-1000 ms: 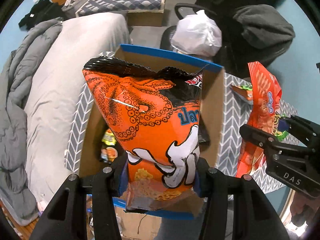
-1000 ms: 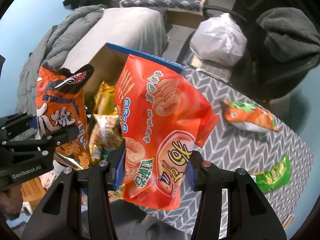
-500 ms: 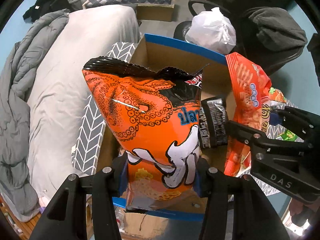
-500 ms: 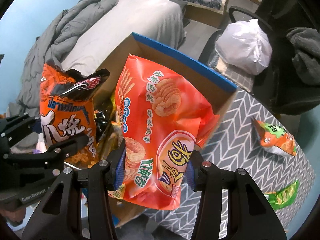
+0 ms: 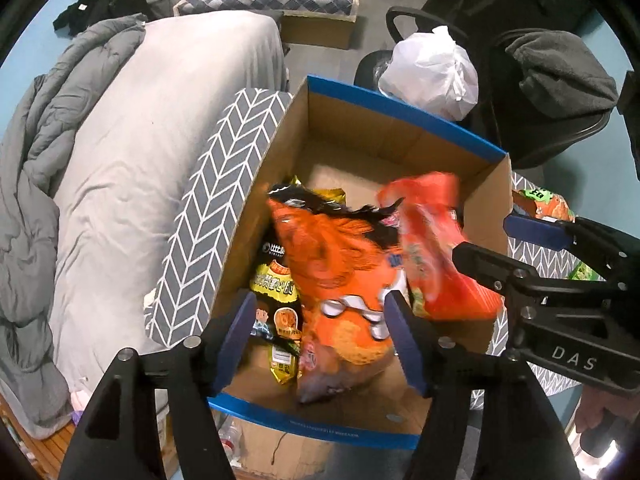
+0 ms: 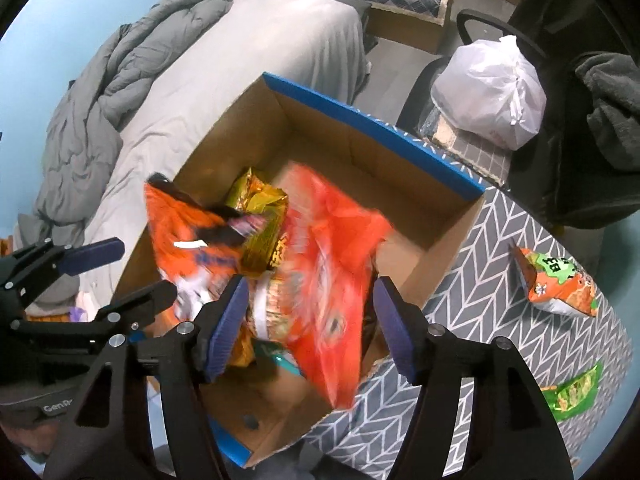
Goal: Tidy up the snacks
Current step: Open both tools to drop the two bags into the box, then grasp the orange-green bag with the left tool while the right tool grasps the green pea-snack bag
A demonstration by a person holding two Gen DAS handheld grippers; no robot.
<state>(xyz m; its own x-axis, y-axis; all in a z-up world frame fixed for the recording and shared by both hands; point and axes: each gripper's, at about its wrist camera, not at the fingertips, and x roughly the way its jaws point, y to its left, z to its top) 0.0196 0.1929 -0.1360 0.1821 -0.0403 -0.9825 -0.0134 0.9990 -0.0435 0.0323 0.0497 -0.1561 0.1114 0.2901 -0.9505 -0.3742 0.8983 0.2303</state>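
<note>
The orange octopus bag and red chip bag (both blurred) sit inside the cardboard box among yellow packets. Both the left gripper and right gripper have just been opening, pads clear. Two snack packs lie right on the chevron table.

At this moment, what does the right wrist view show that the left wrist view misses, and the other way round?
Only the right wrist view shows the green snack packet lying on the chevron-patterned table, and the orange-and-green bag in full. Only the left wrist view shows the black-and-yellow packet inside the box. Both show the cardboard box, the orange octopus bag and the red chip bag blurred inside it, and the left gripper and right gripper, whose jaws have just been opening and stand clear of the bags.
</note>
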